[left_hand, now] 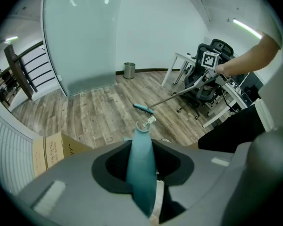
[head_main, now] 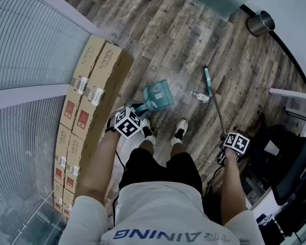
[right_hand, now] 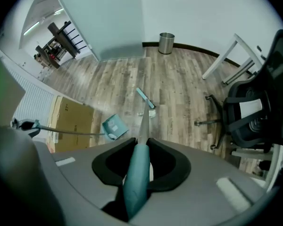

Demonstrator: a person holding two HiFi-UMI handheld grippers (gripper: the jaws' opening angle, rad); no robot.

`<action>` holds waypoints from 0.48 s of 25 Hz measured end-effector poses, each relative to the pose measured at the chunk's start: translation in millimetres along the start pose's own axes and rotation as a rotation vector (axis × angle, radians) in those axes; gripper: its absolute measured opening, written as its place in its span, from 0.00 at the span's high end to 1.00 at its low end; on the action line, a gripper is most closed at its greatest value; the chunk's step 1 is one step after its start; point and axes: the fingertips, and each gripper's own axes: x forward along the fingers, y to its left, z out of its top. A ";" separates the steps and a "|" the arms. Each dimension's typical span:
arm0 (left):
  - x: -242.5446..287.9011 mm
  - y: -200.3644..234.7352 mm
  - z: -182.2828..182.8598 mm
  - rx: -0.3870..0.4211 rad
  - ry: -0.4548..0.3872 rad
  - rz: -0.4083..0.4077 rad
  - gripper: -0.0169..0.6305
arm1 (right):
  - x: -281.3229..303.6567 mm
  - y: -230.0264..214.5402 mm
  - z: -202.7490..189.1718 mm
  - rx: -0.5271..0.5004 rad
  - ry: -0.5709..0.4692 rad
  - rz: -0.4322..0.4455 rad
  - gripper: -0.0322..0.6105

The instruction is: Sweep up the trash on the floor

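Note:
Seen from the head view, I stand on a wood floor. My left gripper point(head_main: 128, 122) is shut on the long teal handle point(left_hand: 141, 171) of a teal dustpan point(head_main: 158, 96), which rests on the floor just ahead of my shoes. My right gripper point(head_main: 235, 144) is shut on the teal grip point(right_hand: 136, 182) of a broom. Its thin shaft runs forward to the teal broom head point(head_main: 207, 79). A small piece of white trash point(head_main: 200, 96) lies beside the broom head, right of the dustpan. The right gripper view shows the broom head point(right_hand: 145, 98), trash point(right_hand: 151, 113) and dustpan point(right_hand: 114, 126) together.
Stacked cardboard boxes point(head_main: 86, 101) line the glass wall on my left. A metal bin point(head_main: 260, 23) stands at the far right by the wall. A white desk point(head_main: 291, 93) and a black office chair point(head_main: 290, 157) crowd the right side.

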 end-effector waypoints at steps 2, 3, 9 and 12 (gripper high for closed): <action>-0.2 0.6 -1.8 -0.003 -0.002 0.001 0.79 | 7.5 -17.4 1.0 0.041 0.010 -0.032 0.79; -0.4 0.9 -2.5 -0.004 -0.002 0.001 0.79 | 11.9 -24.0 -0.3 0.057 0.017 -0.045 0.79; -0.3 -1.6 -2.1 -0.001 -0.004 0.002 0.79 | 36.7 -32.9 -23.3 0.105 0.073 -0.061 0.79; -0.1 -1.6 -2.6 -0.002 -0.003 0.002 0.79 | 42.1 -14.0 -29.2 0.073 0.081 -0.052 0.79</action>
